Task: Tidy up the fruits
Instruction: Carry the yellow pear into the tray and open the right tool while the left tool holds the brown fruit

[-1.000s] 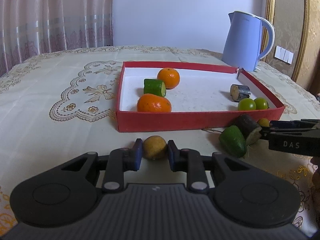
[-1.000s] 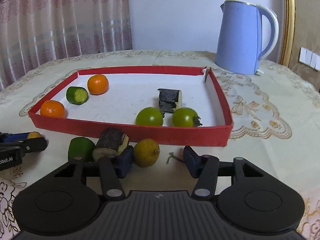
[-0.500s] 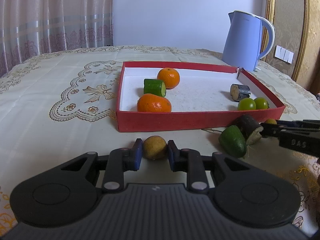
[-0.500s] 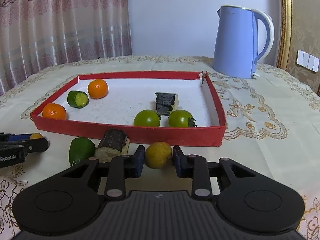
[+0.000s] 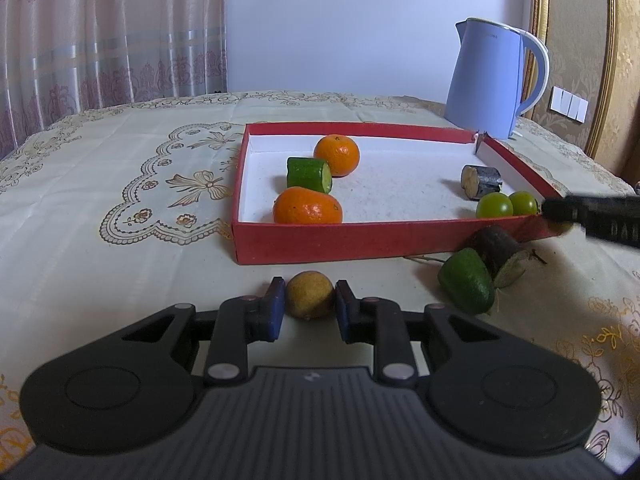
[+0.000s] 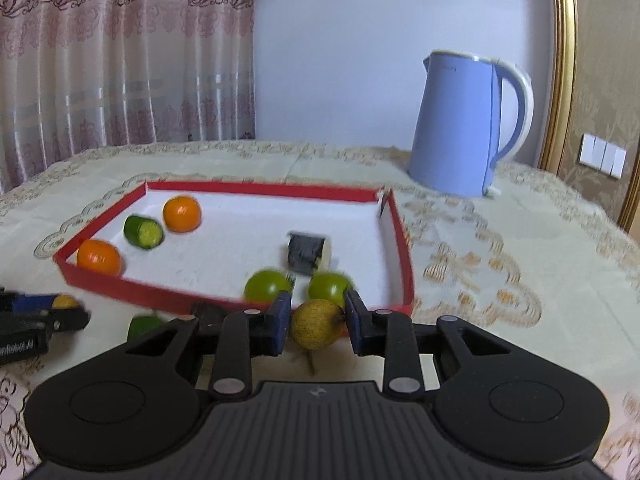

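My left claw (image 5: 310, 304) is clamping a yellow fruit (image 5: 310, 294) that is sitting on the surface (image 5: 120, 272) just outside the tray's (image 5: 340, 242) near wall, and my right claw (image 6: 316, 322) is gripping a second yellow fruit (image 6: 316, 330), its jaws closed against it, in front of the tray's near right corner. Inside the tray, two oranges (image 5: 337, 155) and a cucumber piece (image 5: 309, 174) are lying at its left end, while two green fruits (image 5: 494, 205) and a dark chunk (image 5: 480, 182) are lying at its right end. Outside it, a green piece (image 5: 466, 286) and another dark chunk (image 5: 500, 250) are touching each other just beyond the near wall.
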`<state>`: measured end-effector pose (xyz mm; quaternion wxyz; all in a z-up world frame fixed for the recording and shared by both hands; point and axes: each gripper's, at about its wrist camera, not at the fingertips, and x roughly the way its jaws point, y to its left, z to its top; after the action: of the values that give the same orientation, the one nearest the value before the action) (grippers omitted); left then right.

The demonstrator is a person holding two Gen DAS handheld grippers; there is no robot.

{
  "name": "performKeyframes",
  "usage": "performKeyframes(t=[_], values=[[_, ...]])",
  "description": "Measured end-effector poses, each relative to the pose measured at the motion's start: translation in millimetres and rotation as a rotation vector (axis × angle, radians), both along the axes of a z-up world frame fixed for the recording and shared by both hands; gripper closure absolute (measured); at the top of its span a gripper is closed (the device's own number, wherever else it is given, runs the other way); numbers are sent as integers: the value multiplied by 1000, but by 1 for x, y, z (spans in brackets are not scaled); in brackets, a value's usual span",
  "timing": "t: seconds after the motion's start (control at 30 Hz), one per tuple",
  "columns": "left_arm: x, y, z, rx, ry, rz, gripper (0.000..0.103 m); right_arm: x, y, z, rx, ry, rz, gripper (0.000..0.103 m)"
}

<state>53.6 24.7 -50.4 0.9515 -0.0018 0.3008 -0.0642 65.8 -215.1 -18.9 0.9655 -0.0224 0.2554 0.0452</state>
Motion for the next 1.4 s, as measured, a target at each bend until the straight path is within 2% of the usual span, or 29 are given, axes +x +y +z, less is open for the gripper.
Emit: performKeyframes(t=[0.2,0.43,0.87,0.93,0.97,1.0,1.07,1.13,1.23,1.4], values=[[0,0,0,0,0,0,79,38,-2,9,-51,-21,-42,74],[0,1,0,-1,0,0,79,89,-9,-15,-39,97,-76,74],[0,0,0,0,-1,0,79,106,-4,-19,-50,111,-77,74],[0,1,0,0,-1,0,79,101,-7,-17,-31,113,-74,72],[0,1,0,0,-1,0,79,95,-9,-15,-25,104,-77,66],[0,0,0,0,-1,0,79,88,-11,-12,-23,89,-82,55],[0,1,0,0,-1,0,79,67,-14,-6,-25,46,-89,39],[0,0,0,1,-1,0,79,43,-16,-2,-30,8,-82,39],[0,0,0,8,-2,0,79,14,-19,0,-15,-3,-52,39],[0,-1,0,12,-2,0,79,-15,-21,-13,16,55,-28,39]])
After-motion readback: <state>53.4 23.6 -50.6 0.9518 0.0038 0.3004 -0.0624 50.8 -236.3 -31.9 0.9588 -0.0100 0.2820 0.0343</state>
